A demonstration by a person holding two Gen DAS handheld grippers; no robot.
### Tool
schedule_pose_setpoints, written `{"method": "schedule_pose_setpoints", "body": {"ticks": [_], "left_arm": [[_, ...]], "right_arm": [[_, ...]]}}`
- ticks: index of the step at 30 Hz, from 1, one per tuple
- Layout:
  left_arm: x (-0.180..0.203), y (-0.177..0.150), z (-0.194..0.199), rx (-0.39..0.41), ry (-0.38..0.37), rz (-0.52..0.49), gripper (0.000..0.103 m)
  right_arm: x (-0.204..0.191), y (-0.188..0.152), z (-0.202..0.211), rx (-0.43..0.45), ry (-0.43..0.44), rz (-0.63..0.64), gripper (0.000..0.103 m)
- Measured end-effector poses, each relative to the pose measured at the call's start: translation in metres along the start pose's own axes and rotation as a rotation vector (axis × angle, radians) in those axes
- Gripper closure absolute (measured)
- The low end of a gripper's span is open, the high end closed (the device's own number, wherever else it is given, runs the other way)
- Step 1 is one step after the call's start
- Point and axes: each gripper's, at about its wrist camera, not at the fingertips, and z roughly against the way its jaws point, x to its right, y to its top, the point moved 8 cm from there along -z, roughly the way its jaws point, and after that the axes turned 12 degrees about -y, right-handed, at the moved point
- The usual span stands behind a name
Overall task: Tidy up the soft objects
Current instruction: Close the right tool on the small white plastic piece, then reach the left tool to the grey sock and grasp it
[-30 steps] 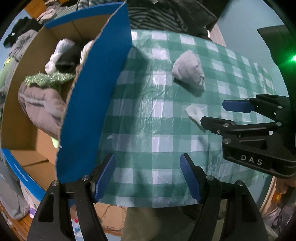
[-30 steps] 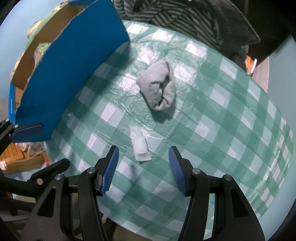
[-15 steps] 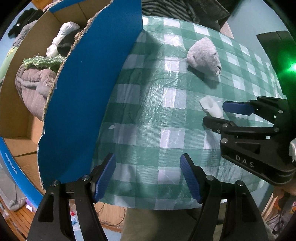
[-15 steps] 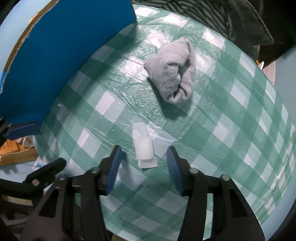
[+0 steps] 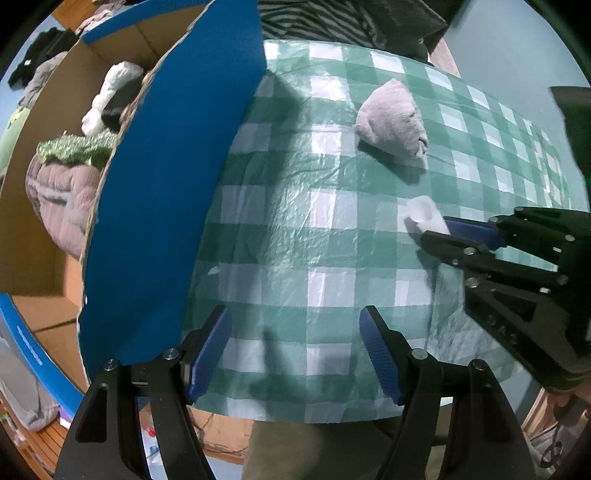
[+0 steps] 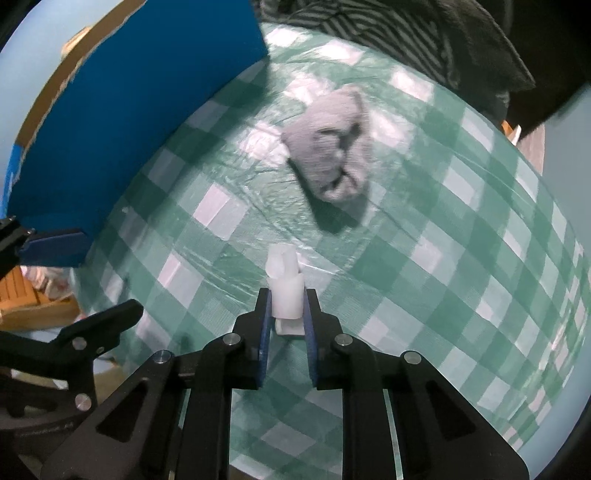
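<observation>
A small white rolled soft piece [image 6: 283, 291] lies on the green checked tablecloth [image 6: 424, 258], and my right gripper [image 6: 286, 301] is shut on it, blue pads pressing its sides. The left wrist view shows the same white piece [image 5: 424, 216] at the right gripper's tips [image 5: 439, 234]. A rolled grey sock [image 6: 330, 158] rests farther back on the cloth, also the grey sock [image 5: 393, 123] in the left wrist view. My left gripper [image 5: 295, 350] hangs open over the cloth's near edge, nothing between its fingers.
A cardboard box with a blue flap [image 5: 166, 206] stands at the table's left edge, holding a grey padded garment [image 5: 61, 199], a green piece [image 5: 77, 147] and white and black socks [image 5: 110, 99]. Striped dark clothing [image 6: 406, 33] lies beyond the table's far edge.
My right gripper has closed from wide open onto the white rolled piece. Both views have drawn a little closer to the table. The left gripper stays open.
</observation>
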Motion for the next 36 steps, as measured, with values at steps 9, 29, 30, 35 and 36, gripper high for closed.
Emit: {"method": "schedule_pose_setpoints", "body": {"ticks": [9, 29, 30, 35, 36], "left_arm": [[0.019, 0.031, 0.000, 0.015, -0.020, -0.045, 0.028], [0.060, 0.121, -0.023, 0.032, -0.116, -0.044, 0.025], [0.060, 0.119, -0.024, 0.034, -0.120, -0.037, 0.024], [0.060, 0.123, -0.025, 0.042, -0.141, 0.003, 0.024], [0.057, 0.118, -0.020, 0.044, -0.140, 0.003, 0.024]], "right_arm": [[0.042, 0.005, 0.024, 0.040, 0.002, -0.114, 0.087], [0.102, 0.015, 0.044, 0.087, -0.008, -0.276, 0.087], [0.103, 0.015, 0.044, 0.087, -0.008, -0.280, 0.087], [0.110, 0.012, 0.044, 0.083, -0.009, -0.299, 0.087], [0.111, 0.011, 0.044, 0.083, -0.010, -0.301, 0.087]]}}
